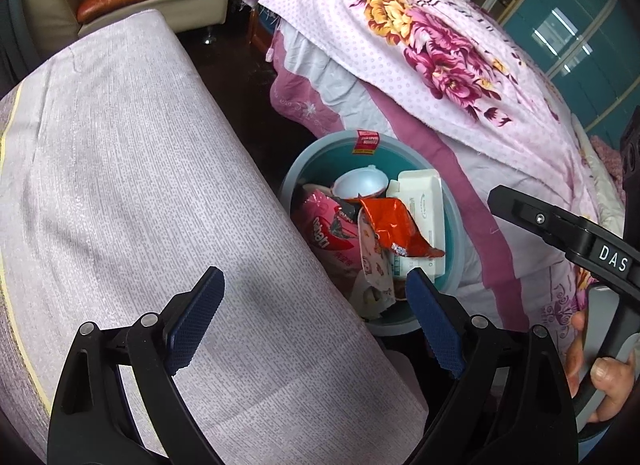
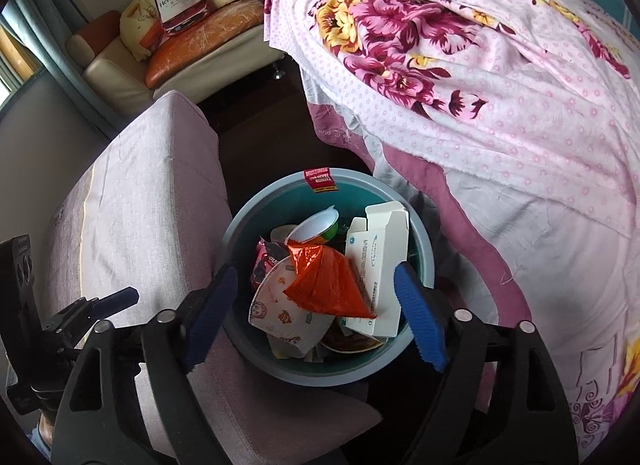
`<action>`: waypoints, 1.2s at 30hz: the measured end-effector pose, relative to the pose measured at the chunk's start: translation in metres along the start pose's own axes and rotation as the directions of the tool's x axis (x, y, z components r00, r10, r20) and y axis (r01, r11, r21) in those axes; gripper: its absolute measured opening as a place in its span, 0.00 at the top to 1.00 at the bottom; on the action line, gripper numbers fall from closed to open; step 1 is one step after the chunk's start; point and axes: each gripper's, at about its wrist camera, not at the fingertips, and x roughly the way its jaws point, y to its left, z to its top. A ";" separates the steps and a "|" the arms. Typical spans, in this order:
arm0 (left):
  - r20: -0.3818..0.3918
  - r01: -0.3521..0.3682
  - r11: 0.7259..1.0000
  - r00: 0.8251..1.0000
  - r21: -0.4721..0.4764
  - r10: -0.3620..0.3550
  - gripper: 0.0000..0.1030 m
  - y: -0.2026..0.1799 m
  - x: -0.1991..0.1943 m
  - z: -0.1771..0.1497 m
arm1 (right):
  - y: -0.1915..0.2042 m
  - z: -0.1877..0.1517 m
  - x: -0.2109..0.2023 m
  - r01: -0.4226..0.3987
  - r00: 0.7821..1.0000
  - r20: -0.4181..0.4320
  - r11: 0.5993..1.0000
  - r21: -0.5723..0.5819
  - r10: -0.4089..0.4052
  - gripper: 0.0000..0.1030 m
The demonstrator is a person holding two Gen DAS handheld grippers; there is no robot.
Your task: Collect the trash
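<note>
Release is the step in hand, judged from both views. Left wrist view: the left gripper (image 1: 316,329) stands released with nothing between its blue pads, poised over the lilac fabric-covered surface (image 1: 132,185); the round blue-grey bin (image 1: 294,173) sits on the floor ahead and to its right, wedged between that surface and the floral bedsheet (image 1: 440,57). Right wrist view: the right gripper (image 2: 320,313) hangs directly above the bin (image 2: 236,225), jaws spread wide and empty. An orange foil wrapper (image 2: 328,285), creased and glossy, lies topmost between the fingertips, resting on a printed paper cup piece (image 2: 276,305) and a flattened white carton (image 2: 380,265); a white yoghurt pot (image 2: 316,225) lies further ahead. To finish well, keep the jaws apart and lift straight up, since the wrapper is light and could catch on a pad.
</note>
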 end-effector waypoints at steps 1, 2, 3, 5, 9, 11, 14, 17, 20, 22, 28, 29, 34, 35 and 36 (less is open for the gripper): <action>0.000 0.000 1.000 1.000 -0.002 0.000 0.10 0.001 -0.001 0.000 | 0.001 0.000 -0.001 0.000 1.000 0.000 1.000 -0.001 0.000 0.25; 0.000 -0.004 1.000 1.000 -0.005 0.004 0.10 0.002 -0.003 -0.001 | 0.003 0.000 -0.002 -0.001 1.000 0.000 1.000 -0.003 0.001 0.23; 0.001 -0.006 1.000 1.000 -0.006 0.006 0.10 0.002 -0.005 -0.001 | 0.006 0.000 -0.005 -0.003 1.000 0.003 1.000 -0.007 0.003 0.20; 0.009 -0.012 1.000 1.000 -0.009 0.012 0.10 0.004 -0.010 -0.003 | 0.010 0.000 -0.009 0.000 1.000 0.009 1.000 -0.016 0.001 0.18; 0.030 -0.031 0.999 0.999 -0.018 0.032 0.04 0.007 -0.022 -0.006 | 0.023 -0.004 -0.020 0.020 0.999 0.027 0.999 -0.045 -0.019 0.13; 0.042 -0.038 0.999 0.998 -0.018 0.039 0.04 0.009 -0.028 -0.008 | 0.029 -0.006 -0.025 0.030 0.999 0.035 0.998 -0.057 -0.028 0.12; 0.057 -0.040 0.999 0.998 -0.021 0.041 0.04 0.011 -0.038 -0.010 | 0.036 -0.008 -0.034 0.029 0.999 0.046 0.997 -0.074 -0.026 0.10; 0.073 -0.046 0.999 0.996 -0.023 0.048 0.04 0.013 -0.047 -0.014 | 0.046 -0.011 -0.046 0.042 0.997 0.064 0.994 -0.100 -0.035 0.09; 0.087 -0.049 0.998 0.995 -0.028 0.051 0.04 0.016 -0.058 -0.020 | 0.054 -0.014 -0.056 0.052 0.996 0.083 0.991 -0.120 -0.042 0.07; 0.097 -0.055 0.998 0.994 -0.029 0.058 0.04 0.017 -0.064 -0.023 | 0.057 -0.016 -0.062 0.061 0.994 0.095 0.990 -0.130 -0.049 0.07; 0.126 -0.073 0.996 0.989 -0.040 0.078 0.04 0.021 -0.080 -0.031 | 0.067 -0.023 -0.079 0.083 0.990 0.125 0.984 -0.161 -0.063 0.07; 0.129 -0.078 0.996 0.988 -0.043 0.083 0.04 0.021 -0.083 -0.033 | 0.069 -0.025 -0.081 0.083 0.990 0.127 0.983 -0.164 -0.062 0.07; 0.149 -0.120 0.992 0.981 -0.051 0.126 0.04 0.023 -0.094 -0.041 | 0.072 -0.030 -0.092 0.073 0.990 0.130 0.982 -0.174 -0.051 0.07; 0.153 -0.129 0.990 0.979 -0.052 0.135 0.04 0.024 -0.096 -0.043 | 0.073 -0.032 -0.093 0.072 0.990 0.130 0.981 -0.178 -0.049 0.07; 0.155 -0.132 0.990 0.978 -0.054 0.139 0.04 0.024 -0.098 -0.044 | 0.073 -0.033 -0.094 0.072 0.990 0.130 0.981 -0.180 -0.049 0.07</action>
